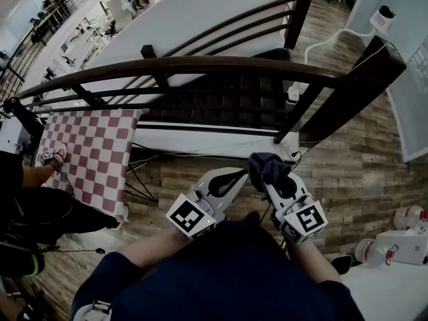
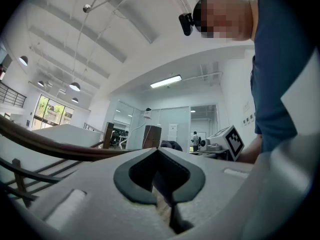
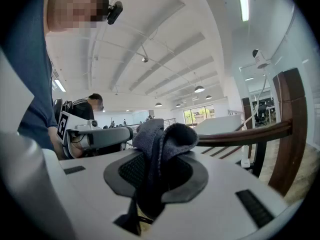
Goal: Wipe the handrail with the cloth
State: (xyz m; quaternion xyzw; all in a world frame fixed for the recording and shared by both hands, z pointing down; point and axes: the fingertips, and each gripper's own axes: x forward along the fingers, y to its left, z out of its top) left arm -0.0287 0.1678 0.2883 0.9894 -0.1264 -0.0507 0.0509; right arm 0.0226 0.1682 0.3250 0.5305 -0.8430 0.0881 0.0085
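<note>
The dark brown wooden handrail (image 1: 200,64) curves across the head view from the far left to a thick post (image 1: 354,85) at the right. Below it, close to my body, my right gripper (image 1: 265,179) is shut on a bunched dark blue cloth (image 1: 269,166). In the right gripper view the cloth (image 3: 160,136) bulges out of the gripper (image 3: 151,160), with the handrail (image 3: 240,136) beyond it, apart. My left gripper (image 1: 243,173) sits just left of the cloth, shut with nothing in it. The left gripper view shows the gripper (image 2: 159,151) and the handrail (image 2: 50,146) at its left.
Thinner dark rails (image 1: 200,95) run under the handrail. A table with a red-and-white checked cover (image 1: 93,152) stands at the left, with a seated person (image 1: 33,206) beside it. White bottles and gear (image 1: 401,243) lie at the right. The floor is wood plank (image 1: 348,179).
</note>
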